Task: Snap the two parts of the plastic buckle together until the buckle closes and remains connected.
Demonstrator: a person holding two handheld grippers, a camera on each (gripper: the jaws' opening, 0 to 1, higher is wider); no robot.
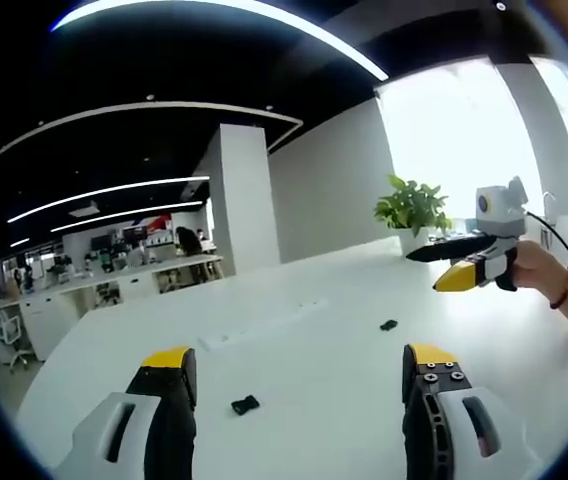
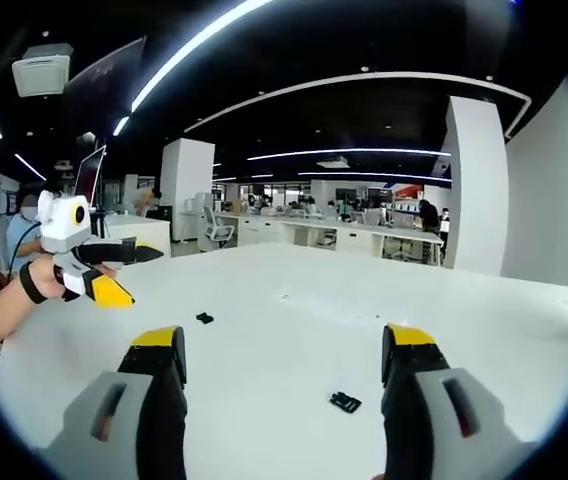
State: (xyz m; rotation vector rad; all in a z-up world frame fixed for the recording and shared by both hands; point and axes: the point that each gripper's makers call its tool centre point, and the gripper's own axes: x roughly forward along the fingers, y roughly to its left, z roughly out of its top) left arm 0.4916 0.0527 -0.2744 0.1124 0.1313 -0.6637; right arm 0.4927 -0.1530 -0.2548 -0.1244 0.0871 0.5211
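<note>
Left gripper view, tongs (image 1: 299, 375) agape, buckle halves (image 1: 245, 405) apart

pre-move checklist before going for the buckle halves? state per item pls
1. Both buckle parts visible on the white table: ok. Left gripper view shows one buckle part near and the other buckle part farther off.
2. Parts joined: not ok, they lie well apart on the table.
3. Left gripper open and empty: ok, jaws spread, nothing between them.
4. Right gripper open and empty: ok, jaws spread.
5. Table around each part free of obstacles: ok, nothing lies beside either part.
6. Orientation of each part for mating: cannot tell, too small in both views.
</note>
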